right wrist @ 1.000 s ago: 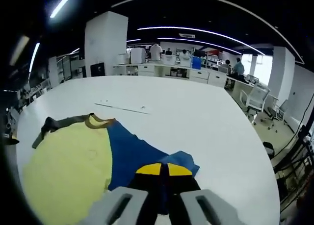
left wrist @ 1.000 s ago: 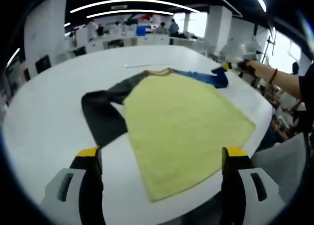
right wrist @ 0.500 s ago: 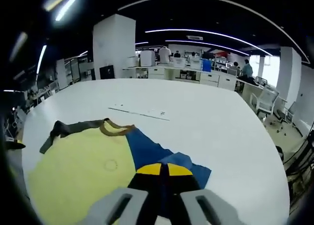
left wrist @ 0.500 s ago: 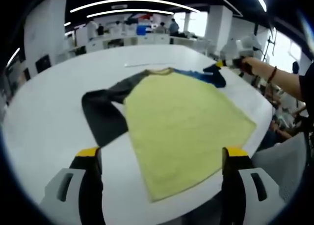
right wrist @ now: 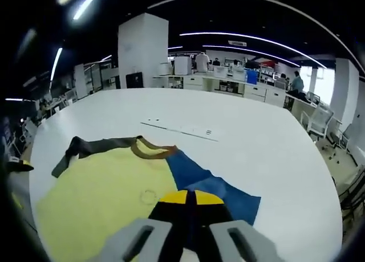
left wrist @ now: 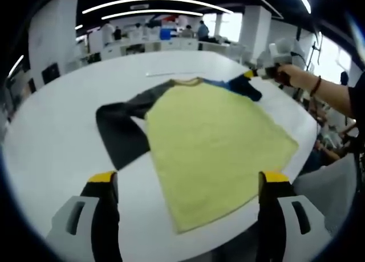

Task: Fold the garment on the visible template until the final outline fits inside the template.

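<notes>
A yellow shirt with a dark grey sleeve and a blue sleeve lies flat on the white table. My left gripper hangs open above the near table edge, its jaws wide apart and holding nothing. In the left gripper view the right gripper, held by a person's hand, lifts the blue sleeve's cuff at the far right. In the right gripper view my right gripper is shut on the blue sleeve, with the yellow body and brown collar to its left.
A faint marked line crosses the table beyond the collar. Desks, chairs and people stand far behind the table. The person's arm reaches in from the right, and the table edge runs close under the shirt's hem.
The right gripper has carried the blue sleeve's cuff up and inward toward the yellow body. The left gripper has stayed put.
</notes>
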### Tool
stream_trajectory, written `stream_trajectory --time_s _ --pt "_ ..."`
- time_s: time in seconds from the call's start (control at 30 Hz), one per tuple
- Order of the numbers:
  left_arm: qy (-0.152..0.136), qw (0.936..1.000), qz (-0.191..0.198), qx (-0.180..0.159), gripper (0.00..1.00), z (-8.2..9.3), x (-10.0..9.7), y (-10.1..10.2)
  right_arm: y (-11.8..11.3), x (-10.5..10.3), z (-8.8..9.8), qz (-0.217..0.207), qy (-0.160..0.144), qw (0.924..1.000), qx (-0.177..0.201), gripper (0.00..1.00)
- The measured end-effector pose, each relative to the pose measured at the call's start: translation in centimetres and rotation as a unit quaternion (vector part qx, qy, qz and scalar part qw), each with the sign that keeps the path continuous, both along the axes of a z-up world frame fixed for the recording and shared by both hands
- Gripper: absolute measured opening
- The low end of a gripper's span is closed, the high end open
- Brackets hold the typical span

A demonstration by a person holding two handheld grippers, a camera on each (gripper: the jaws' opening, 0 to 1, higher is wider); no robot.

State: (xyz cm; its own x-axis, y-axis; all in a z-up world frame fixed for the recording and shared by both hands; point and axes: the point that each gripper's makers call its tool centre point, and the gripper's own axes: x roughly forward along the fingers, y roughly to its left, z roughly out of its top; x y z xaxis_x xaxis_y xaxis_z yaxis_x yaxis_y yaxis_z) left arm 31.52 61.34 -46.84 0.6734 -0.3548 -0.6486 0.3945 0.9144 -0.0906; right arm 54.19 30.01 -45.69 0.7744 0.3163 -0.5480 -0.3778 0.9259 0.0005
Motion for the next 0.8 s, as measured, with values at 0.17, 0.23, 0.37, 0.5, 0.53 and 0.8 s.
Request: stream_trajectory --time_s 0.17,0.23,0.37,0.5,0.53,0.8 --pt "0.000 1.0000 -0.001 0.001 0.99 0.0 0.0 0.0 2.0 0.2 0.0 0.016 0.000 0.9998 0.009 0.00" --pt "0.000 1.0000 0.000 0.000 0.99 0.0 0.0 0.1 2.6 0.2 0.1 0.023 -0.001 0.9997 0.009 0.00" --pt "0.004 1.0000 0.001 0.002 0.99 -0.2 -0.1 0.2 4.3 0.1 0.1 0.041 -0.001 0.9991 0.008 0.00" --pt "0.006 1.0000 0.003 0.002 0.99 -0.3 -0.3 0.3 5.5 -0.1 -0.2 0.052 0.000 0.9986 0.006 0.00" --pt "0.006 1.0000 0.004 0.002 0.99 -0.3 -0.3 0.4 5.7 -0.2 -0.2 0.054 0.001 0.9985 0.007 0.00" --pt "0.005 1.0000 0.007 0.002 0.99 -0.3 -0.2 0.6 7.6 -0.5 -0.2 0.075 0.003 0.9971 0.008 0.00"
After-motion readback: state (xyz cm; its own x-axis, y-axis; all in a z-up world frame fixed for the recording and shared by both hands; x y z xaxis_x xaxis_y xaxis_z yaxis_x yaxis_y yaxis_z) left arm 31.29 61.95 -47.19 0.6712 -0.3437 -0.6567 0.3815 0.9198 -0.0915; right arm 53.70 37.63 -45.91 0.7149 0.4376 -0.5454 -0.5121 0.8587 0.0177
